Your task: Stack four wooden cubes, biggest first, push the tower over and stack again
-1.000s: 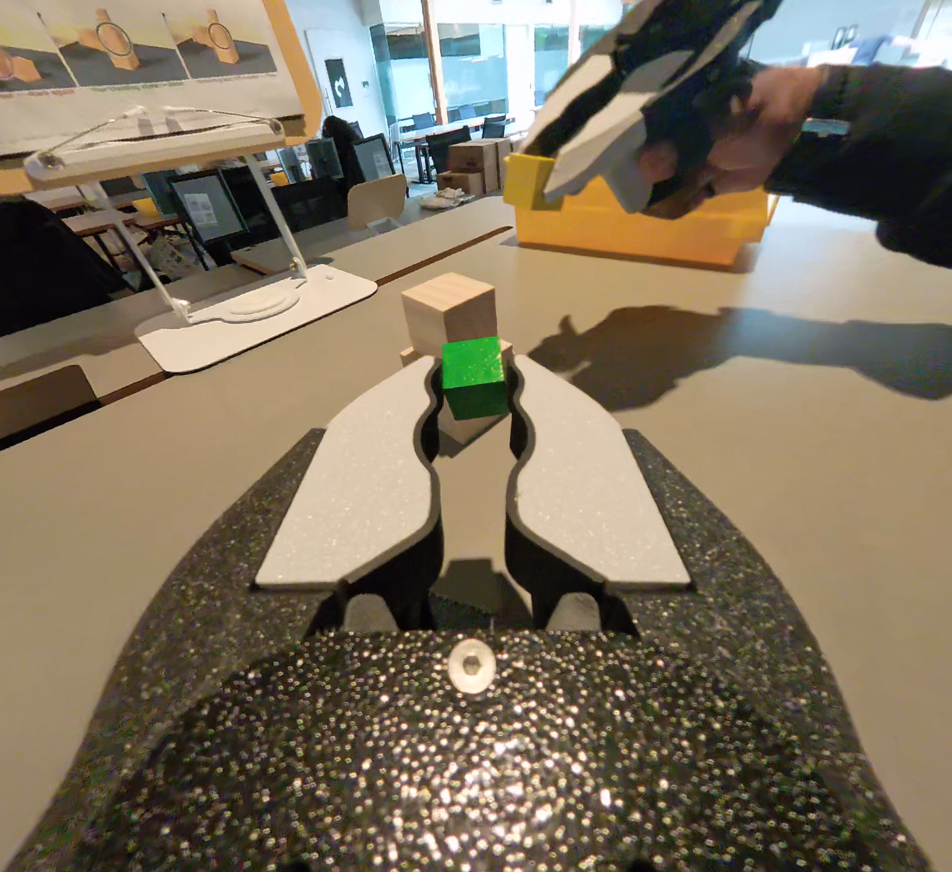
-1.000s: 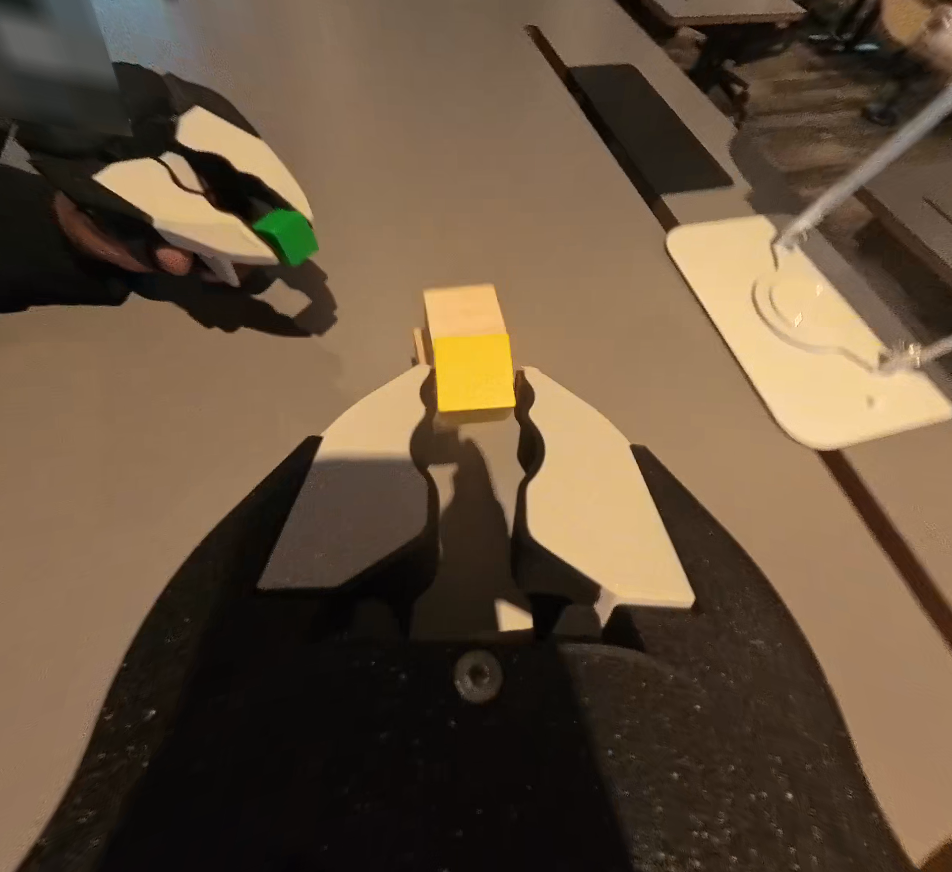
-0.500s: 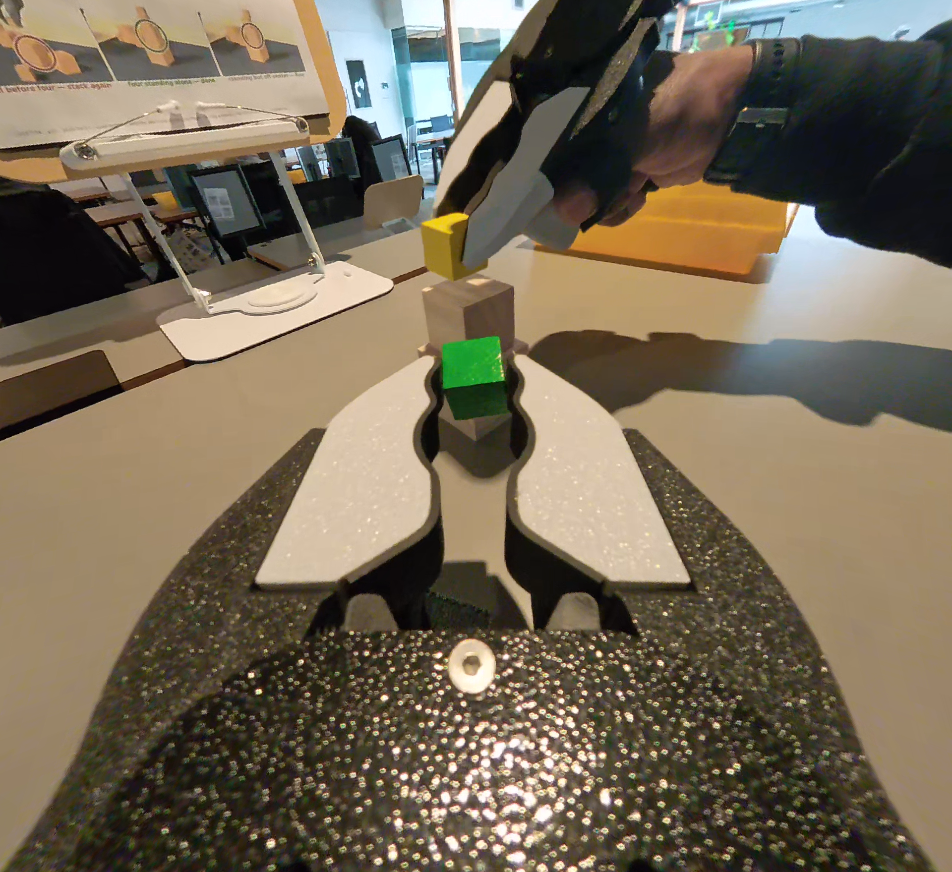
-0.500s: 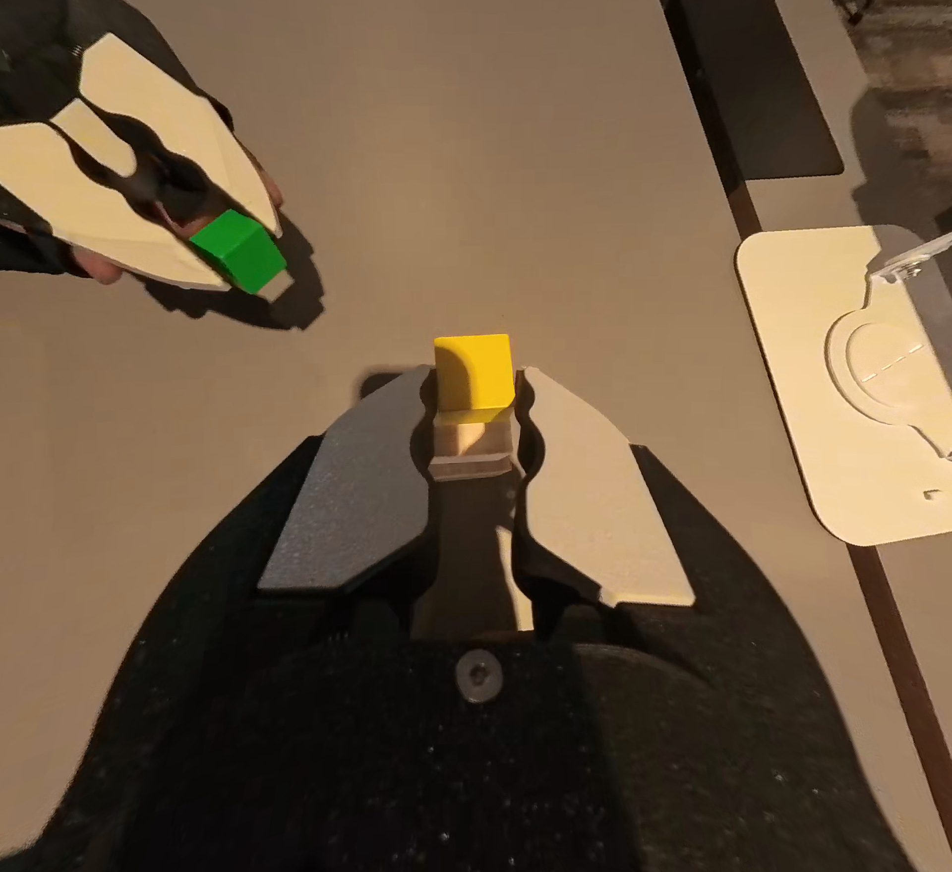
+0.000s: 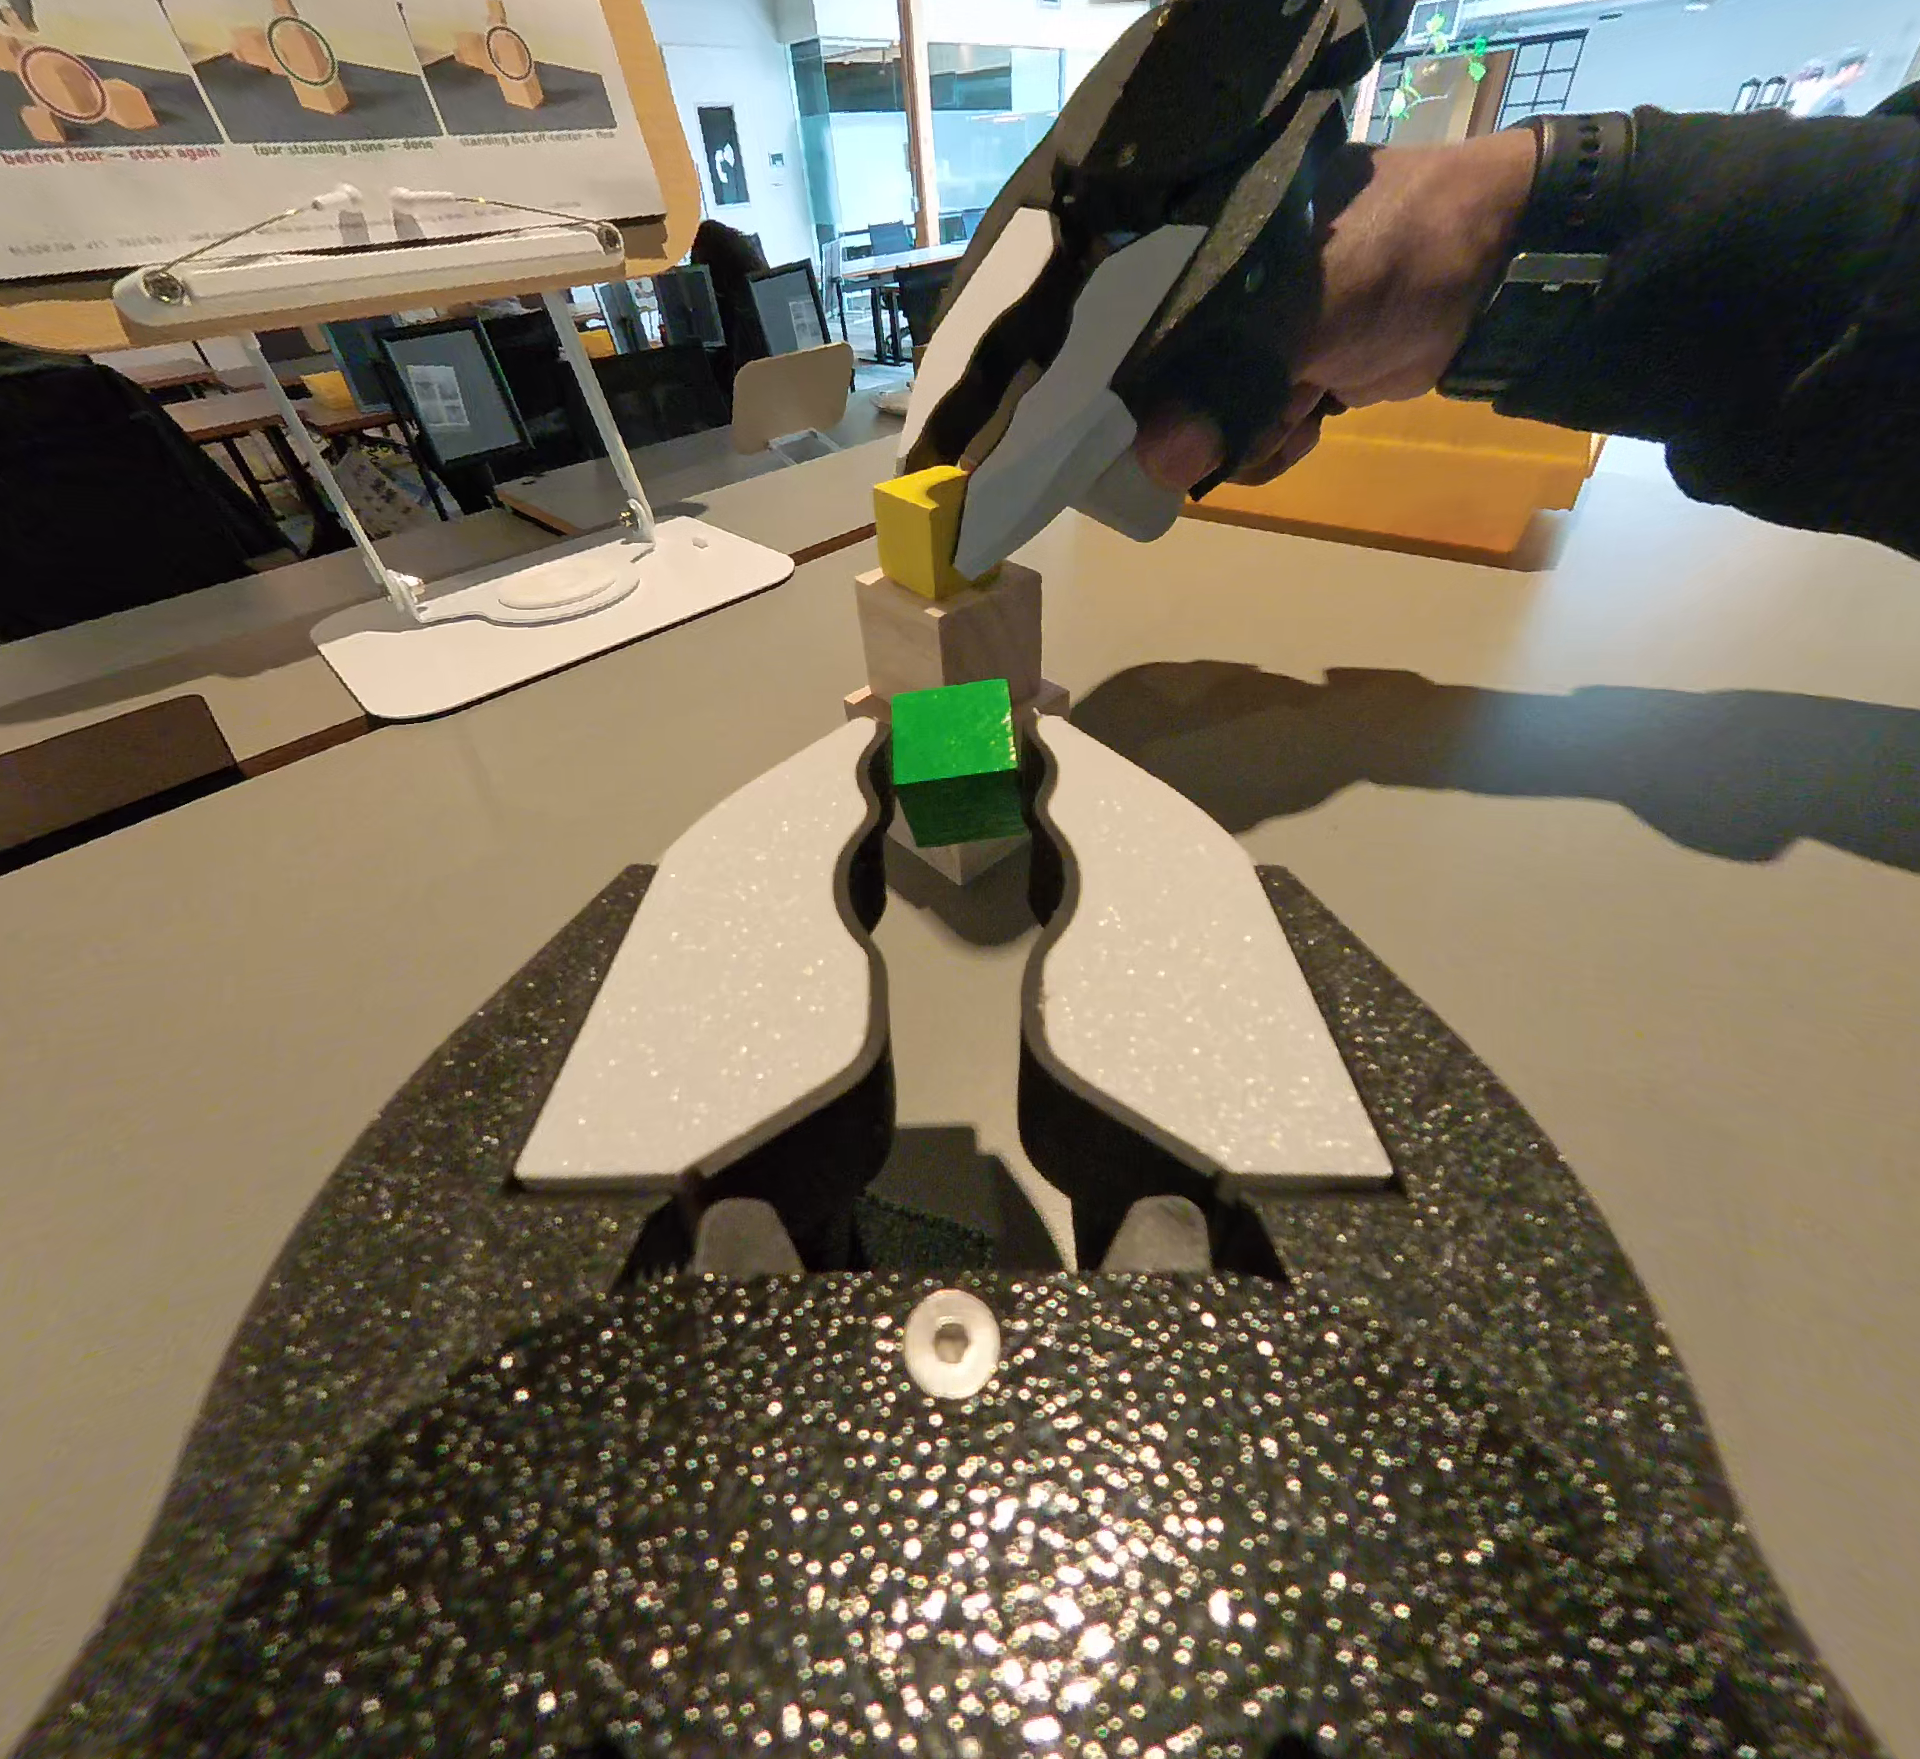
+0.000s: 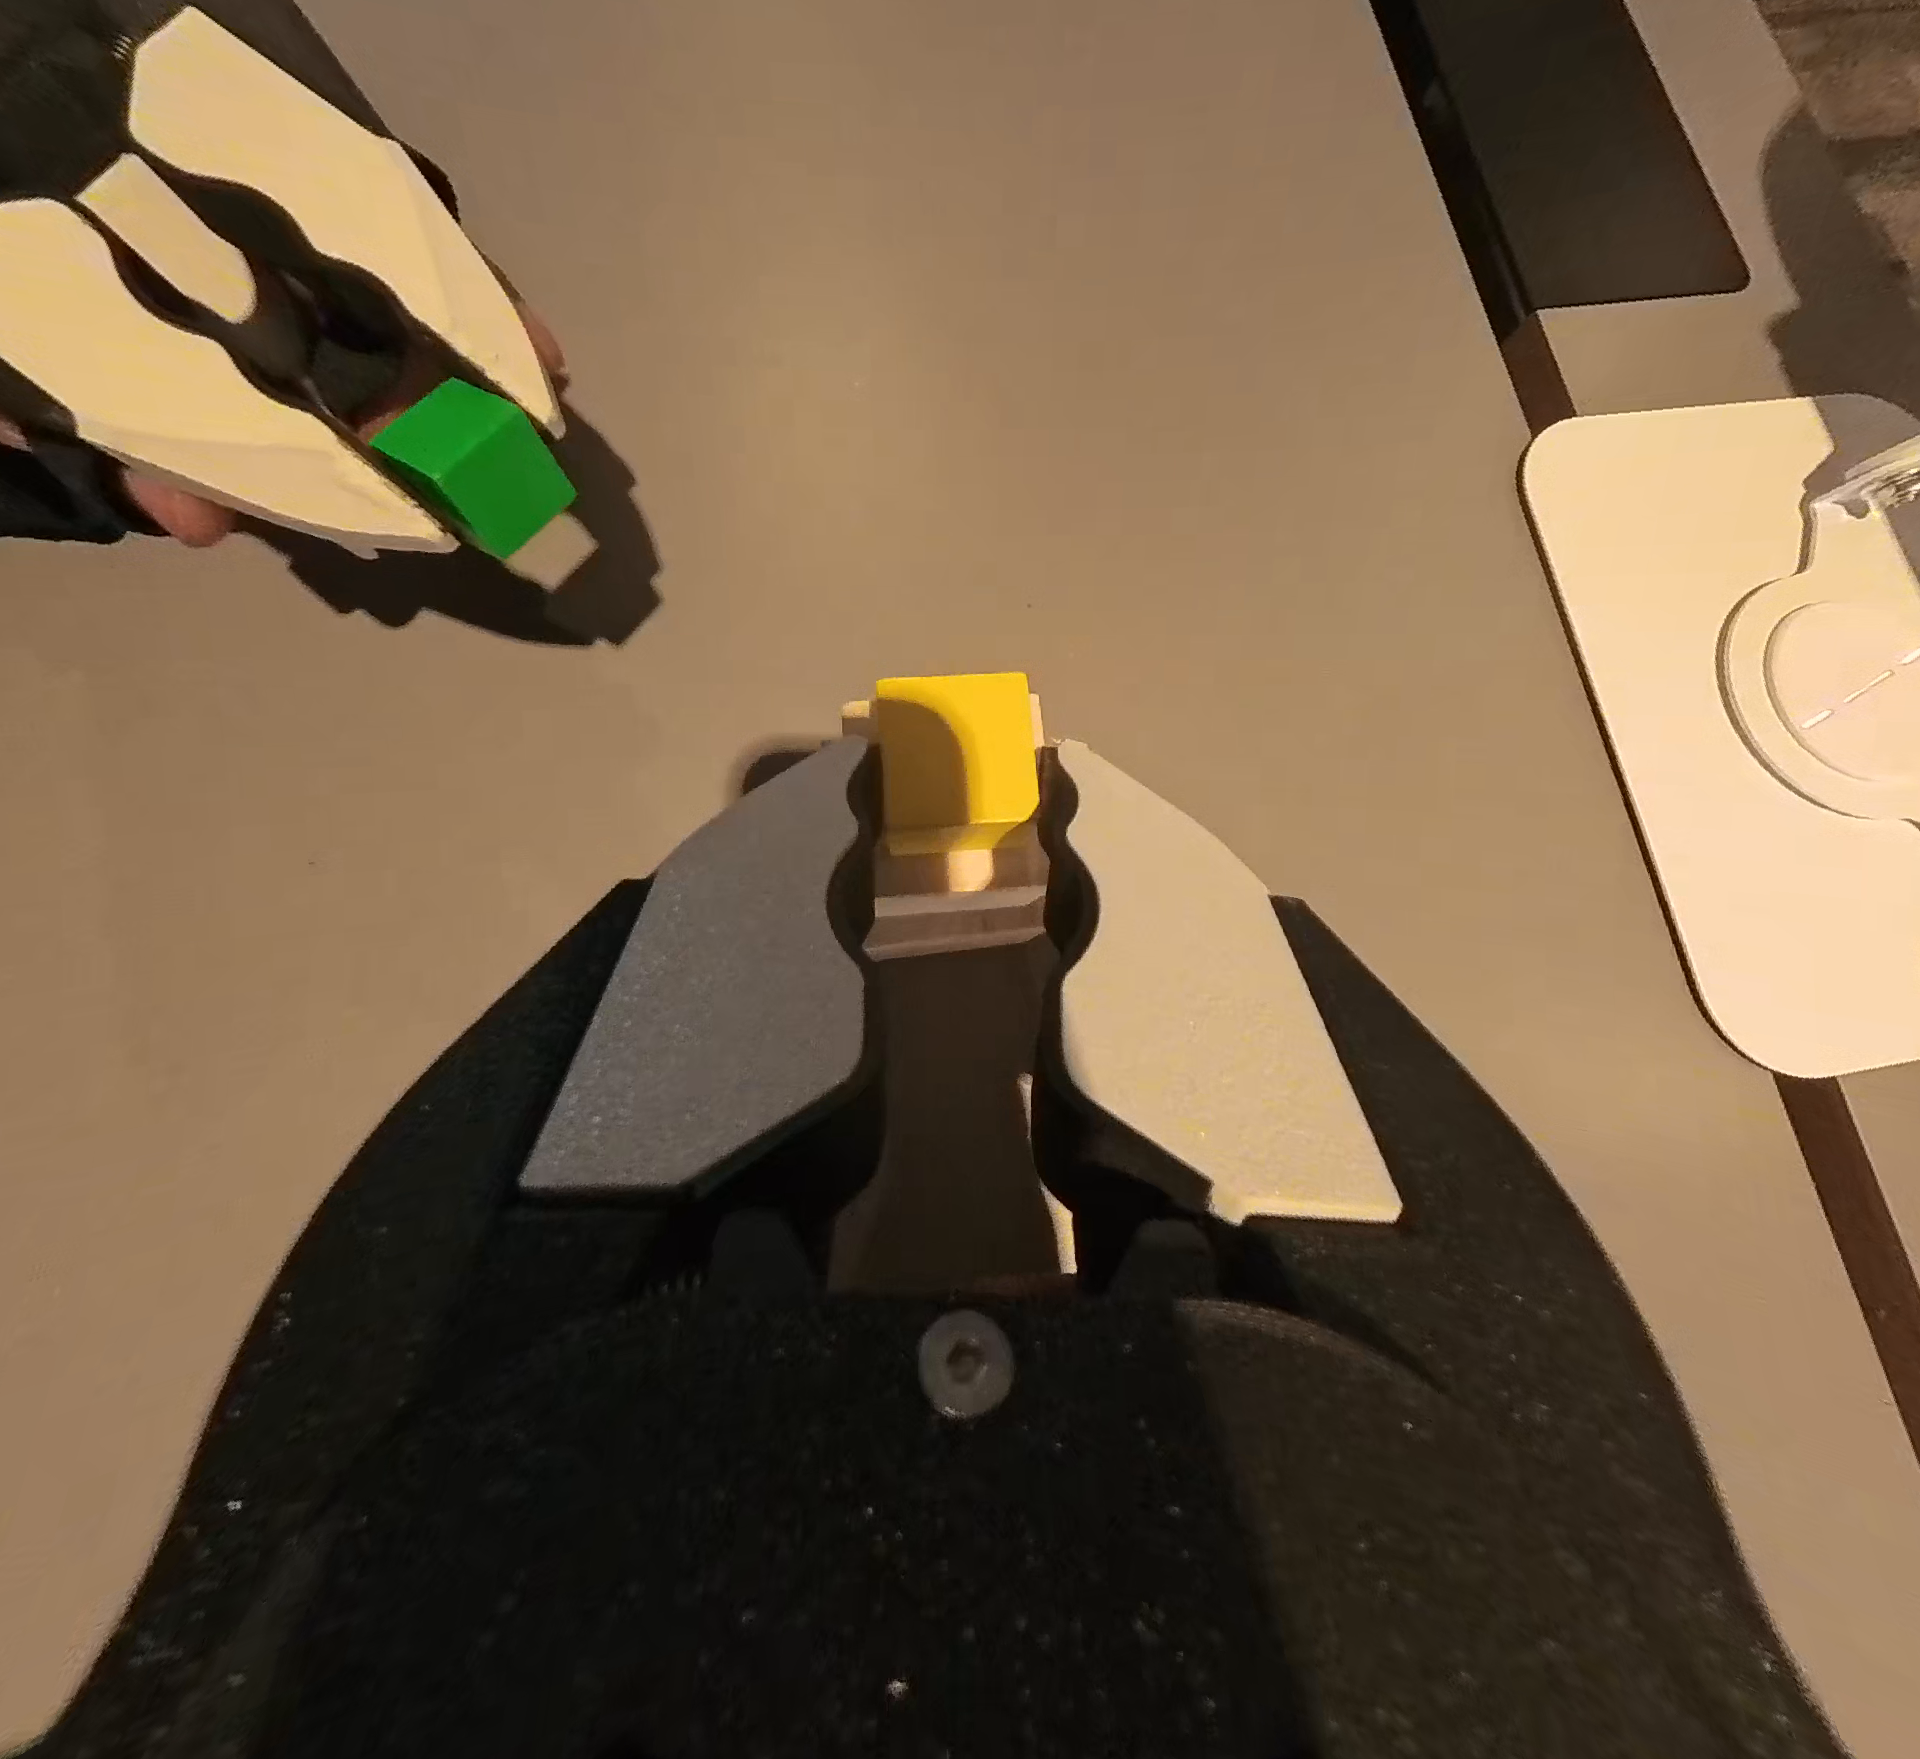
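Right tool [image 6: 956, 764] clamping yellow cube [image 6: 961, 748] atop plain wooden cubes [image 5: 948, 634], left tool [image 5: 956, 774] gripping green cube [image 5: 954, 759], grey table [image 5: 1507, 930].

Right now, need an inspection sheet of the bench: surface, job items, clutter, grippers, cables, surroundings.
Surface: grey table, bare around the stack.
Job's things: two plain wooden cubes stacked, larger cube under smaller cube; yellow cube on top or just above; green cube apart from the stack.
Clutter: white stand with instruction sheet; yellow bin.
Grippers: right gripper shut on yellow cube; left gripper shut on green cube.
Cables: nothing seen.
Surroundings: office desks, monitors, chairs beyond.
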`<state>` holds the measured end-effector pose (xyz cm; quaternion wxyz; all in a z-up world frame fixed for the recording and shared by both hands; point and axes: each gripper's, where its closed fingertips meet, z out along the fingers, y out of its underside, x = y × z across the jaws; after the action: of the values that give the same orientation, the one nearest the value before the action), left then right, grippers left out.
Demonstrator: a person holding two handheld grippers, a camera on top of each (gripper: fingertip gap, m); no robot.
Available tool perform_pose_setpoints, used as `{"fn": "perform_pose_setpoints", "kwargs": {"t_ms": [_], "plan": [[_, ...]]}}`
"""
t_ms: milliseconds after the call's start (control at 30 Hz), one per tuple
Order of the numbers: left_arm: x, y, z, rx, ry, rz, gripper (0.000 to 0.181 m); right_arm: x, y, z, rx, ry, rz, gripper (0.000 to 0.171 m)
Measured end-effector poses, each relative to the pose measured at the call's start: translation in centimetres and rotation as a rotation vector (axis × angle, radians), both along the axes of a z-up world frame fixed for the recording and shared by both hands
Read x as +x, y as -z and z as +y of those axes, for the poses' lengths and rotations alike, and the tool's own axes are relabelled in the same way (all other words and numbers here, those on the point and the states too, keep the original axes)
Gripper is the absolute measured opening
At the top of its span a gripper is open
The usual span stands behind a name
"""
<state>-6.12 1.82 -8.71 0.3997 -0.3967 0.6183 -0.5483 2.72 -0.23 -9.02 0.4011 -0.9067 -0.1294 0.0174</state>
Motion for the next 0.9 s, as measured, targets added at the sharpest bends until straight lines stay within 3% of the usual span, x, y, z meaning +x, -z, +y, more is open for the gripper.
{"fn": "perform_pose_setpoints", "kwargs": {"t_ms": [900], "plan": [[0.11,0.35,-0.36,0.024,0.009,0.02,0.022,0.03,0.15,-0.19,0.008,-0.041,-0.025,0.029]]}}
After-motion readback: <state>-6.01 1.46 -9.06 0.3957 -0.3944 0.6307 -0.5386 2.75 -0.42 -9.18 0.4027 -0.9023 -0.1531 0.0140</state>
